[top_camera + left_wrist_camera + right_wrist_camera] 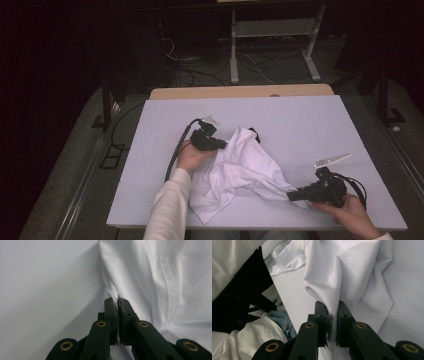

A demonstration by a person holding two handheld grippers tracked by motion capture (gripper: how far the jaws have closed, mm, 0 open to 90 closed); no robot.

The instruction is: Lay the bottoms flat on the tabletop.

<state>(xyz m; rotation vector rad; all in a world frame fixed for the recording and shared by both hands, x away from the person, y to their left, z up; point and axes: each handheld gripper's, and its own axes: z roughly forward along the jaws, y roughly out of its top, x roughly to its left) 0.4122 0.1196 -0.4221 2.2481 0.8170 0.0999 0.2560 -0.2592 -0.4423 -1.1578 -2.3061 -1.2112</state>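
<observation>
A crumpled white garment lies in the middle of the white table. My left gripper is at the cloth's upper left edge. In the left gripper view its jaws are pressed together on a thin edge of the white garment. My right gripper is at the cloth's lower right corner, near the table's front edge. The right gripper view shows my right gripper shut on a fold of the white garment, which rises out of the jaws.
A small black item lies at the garment's far edge. A wooden strip runs along the table's back. Beyond it stand a white metal frame and cables on the floor. A sleeve shows at lower left.
</observation>
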